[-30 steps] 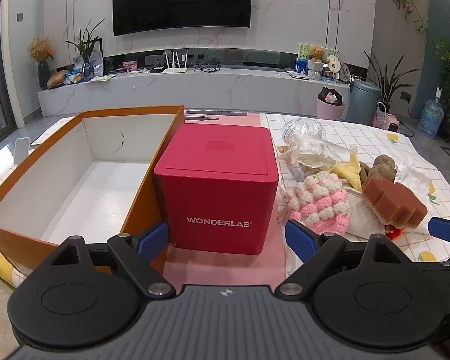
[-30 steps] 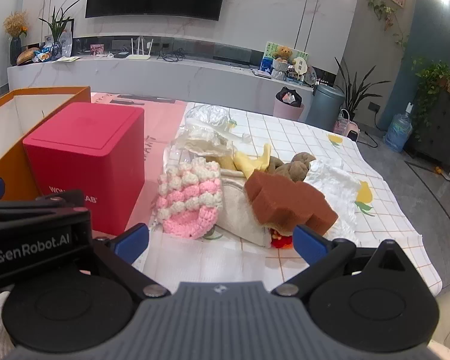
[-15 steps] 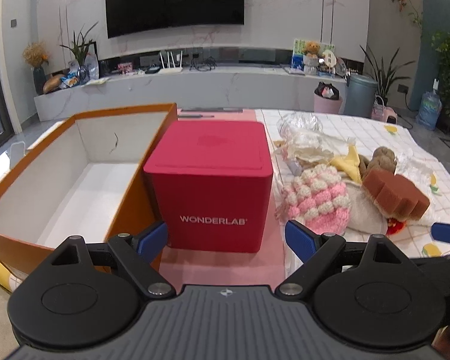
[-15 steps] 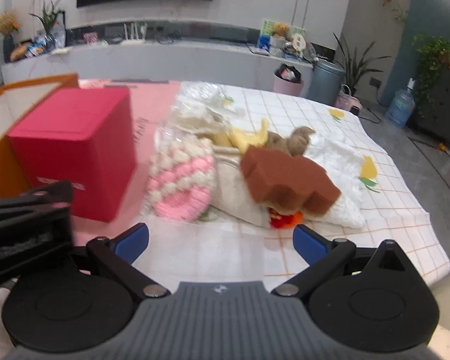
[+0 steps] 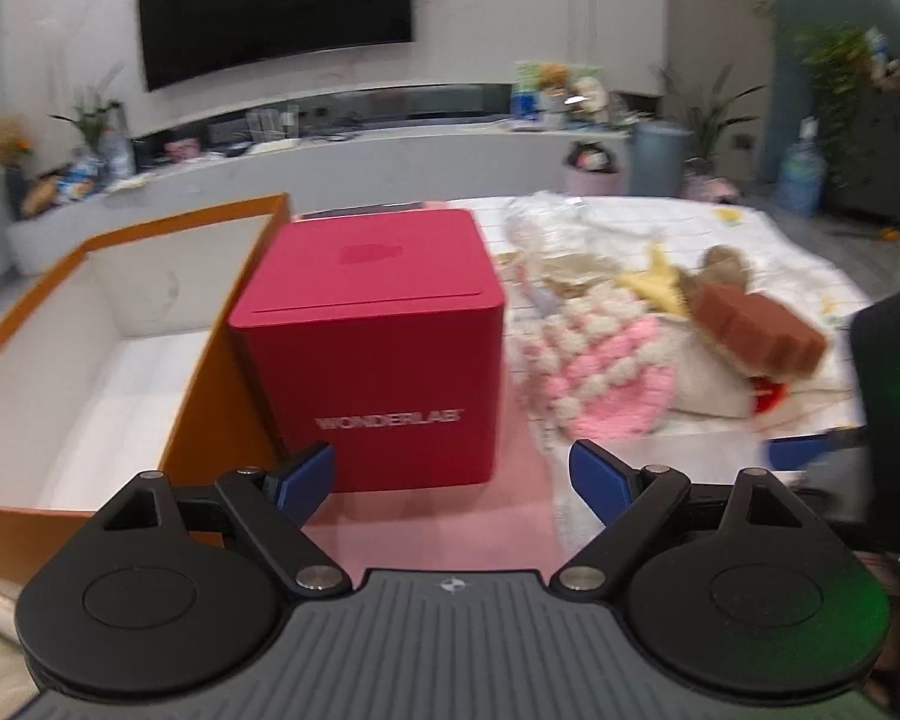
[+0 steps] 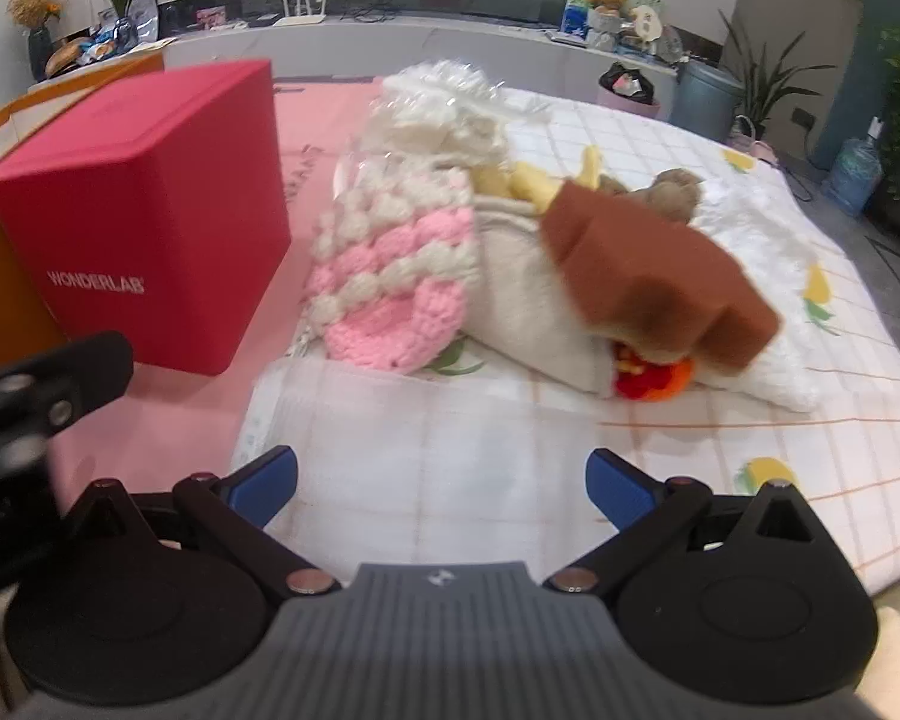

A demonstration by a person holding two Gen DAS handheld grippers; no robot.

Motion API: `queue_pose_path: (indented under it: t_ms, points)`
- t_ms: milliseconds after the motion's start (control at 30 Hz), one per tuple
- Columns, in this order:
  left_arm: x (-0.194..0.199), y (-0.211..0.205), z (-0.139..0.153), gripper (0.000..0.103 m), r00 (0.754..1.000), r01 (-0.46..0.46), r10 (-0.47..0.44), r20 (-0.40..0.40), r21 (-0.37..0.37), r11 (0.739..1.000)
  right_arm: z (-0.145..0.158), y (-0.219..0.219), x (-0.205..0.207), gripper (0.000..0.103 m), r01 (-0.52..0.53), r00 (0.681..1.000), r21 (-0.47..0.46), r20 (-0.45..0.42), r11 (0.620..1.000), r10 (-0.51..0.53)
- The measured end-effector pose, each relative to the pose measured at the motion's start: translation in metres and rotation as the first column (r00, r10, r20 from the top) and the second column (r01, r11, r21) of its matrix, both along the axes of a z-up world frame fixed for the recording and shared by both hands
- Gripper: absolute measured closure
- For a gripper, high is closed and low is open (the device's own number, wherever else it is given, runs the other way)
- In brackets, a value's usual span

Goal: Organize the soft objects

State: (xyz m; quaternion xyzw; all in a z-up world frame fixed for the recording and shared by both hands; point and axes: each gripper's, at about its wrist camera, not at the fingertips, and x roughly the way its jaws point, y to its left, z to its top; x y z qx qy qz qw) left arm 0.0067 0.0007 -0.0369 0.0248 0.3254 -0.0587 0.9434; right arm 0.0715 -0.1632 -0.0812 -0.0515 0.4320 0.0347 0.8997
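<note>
Both of your grippers were spread wide and empty. The left gripper (image 5: 450,471) faced the red box (image 5: 372,348), lid on, with the open orange box (image 5: 120,348) to its left. The right gripper (image 6: 441,483) hung near the pile, not touching it.

The soft pile sat right of the red box on the checked cloth (image 6: 750,420): pink knit (image 6: 390,276) nearest the box, beige cloth (image 6: 522,300) beside it, brown sponge (image 6: 648,276) on top at the right, a red-orange toy (image 6: 648,381) wedged under the sponge, a brown plush (image 6: 672,192) and wrapped white stuff (image 6: 444,108) at the far side.

Risks I saw:
- Everything overlapped. Grabbing the beige cloth would likely have dragged the sponge and toy with it, or rolled them off the right edge.
- A shallow pinch on the sponge could have compressed and slipped.
- The knit was loose yarn; a finger could have snagged a loop and pulled the plastic wrap along.
- The grippers were close; the left one showed in the right view. A crossing reach risked a clash.
- The frames were blurred, so your aim was uncertain.
</note>
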Motion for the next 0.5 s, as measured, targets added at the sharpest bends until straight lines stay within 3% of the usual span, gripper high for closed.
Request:
queue_pose_path:
  t_ms: [133,267,500]
  points:
    - [-0.003,0.009,0.005,0.002,0.997,0.075,-0.077,-0.021,-0.055,0.996,-0.002,0.000,0.009,0.003,0.026,1.000,0.088,-0.005,0.996,-0.026]
    - [0.000,0.006,0.001,0.005,0.997,0.065,-0.067,-0.037,-0.050,0.997,-0.009,0.012,0.013,0.003,0.011,1.000,0.033,-0.008,0.999,-0.011]
    - [-0.001,0.003,-0.005,0.005,0.996,0.073,-0.074,-0.054,-0.018,0.997,-0.016,0.002,0.016,0.004,0.063,0.997,0.036,-0.057,0.997,-0.061]
